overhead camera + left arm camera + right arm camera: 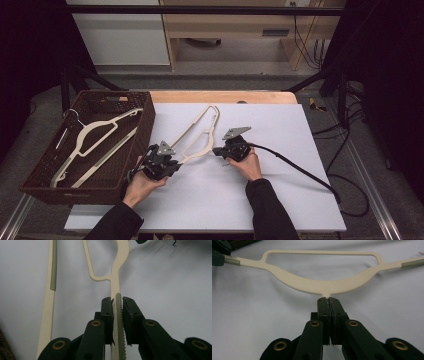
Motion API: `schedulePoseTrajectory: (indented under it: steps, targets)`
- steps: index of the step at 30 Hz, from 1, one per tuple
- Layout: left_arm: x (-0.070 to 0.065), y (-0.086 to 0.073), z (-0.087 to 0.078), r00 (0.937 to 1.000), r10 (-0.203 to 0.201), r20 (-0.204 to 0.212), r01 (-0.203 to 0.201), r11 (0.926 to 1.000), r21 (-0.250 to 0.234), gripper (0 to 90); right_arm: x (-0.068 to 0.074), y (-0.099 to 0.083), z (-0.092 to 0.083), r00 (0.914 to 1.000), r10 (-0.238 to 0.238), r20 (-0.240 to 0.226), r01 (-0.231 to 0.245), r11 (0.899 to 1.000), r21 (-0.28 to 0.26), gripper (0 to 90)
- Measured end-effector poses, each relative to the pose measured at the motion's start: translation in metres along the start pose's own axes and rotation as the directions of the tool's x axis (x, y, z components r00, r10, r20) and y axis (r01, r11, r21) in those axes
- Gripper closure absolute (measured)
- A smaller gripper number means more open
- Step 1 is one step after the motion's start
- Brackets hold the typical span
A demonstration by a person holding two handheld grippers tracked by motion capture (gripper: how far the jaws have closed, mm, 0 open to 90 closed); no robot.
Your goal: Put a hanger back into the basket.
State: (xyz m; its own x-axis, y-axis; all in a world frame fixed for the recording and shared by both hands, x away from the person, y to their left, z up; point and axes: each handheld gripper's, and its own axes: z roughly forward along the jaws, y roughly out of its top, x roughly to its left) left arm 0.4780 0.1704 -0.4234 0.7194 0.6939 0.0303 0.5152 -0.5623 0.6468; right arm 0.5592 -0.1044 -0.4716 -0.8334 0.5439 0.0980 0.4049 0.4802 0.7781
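High view: left gripper [176, 161] fingers pinch one end of the cream hanger [200, 134]; right gripper [216, 151] fingers pinch its neck stub, on the worktop [280, 165].

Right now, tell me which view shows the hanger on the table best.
High view: the whole hanger shows, between both grippers. Left gripper view shows one arm clamped in its jaws; right gripper view shows the curved middle at its shut jaws.

Basket [145, 117] walls in the left tool [176, 162]; white board [280, 130] open rightward

Cream hanger [197, 135] with ridged grey-green grip strips [119, 322]; black grippers; white worktop [280, 150]; dark brown, seemingly woven basket [127, 165].
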Motion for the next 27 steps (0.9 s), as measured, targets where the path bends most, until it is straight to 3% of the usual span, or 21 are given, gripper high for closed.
schedulePoseTrajectory:
  steps: [5,9,16,24,27]
  targets:
    - [0.001,0.0,-0.002,1.0,-0.002,0.0,0.002,1.0,-0.005,79.6,0.0,-0.004,0.007,1.0,0.009,0.003,-0.009,1.0,-0.002,81.8]
    - [0.0,0.0,-0.002,1.0,-0.001,0.001,0.001,1.0,-0.006,79.7,0.0,-0.006,0.01,0.9999,0.011,-0.005,-0.011,1.0,0.005,85.3]
    - [0.0,-0.001,0.001,0.9999,0.006,0.012,-0.006,1.0,0.007,79.5,0.002,-0.002,0.001,0.9999,-0.014,-0.003,0.014,1.0,0.0,88.5]
    - [-0.007,0.0,0.001,0.9991,0.038,0.021,-0.038,0.9993,0.007,78.7,0.005,0.003,-0.01,0.9998,-0.02,-0.001,0.02,0.999,0.046,88.8]
    - [-0.009,0.002,0.0,0.9987,0.051,-0.002,-0.051,0.9987,0.001,68.5,0.007,0.004,-0.013,0.9998,-0.021,0.004,0.021,0.998,0.052,88.8]
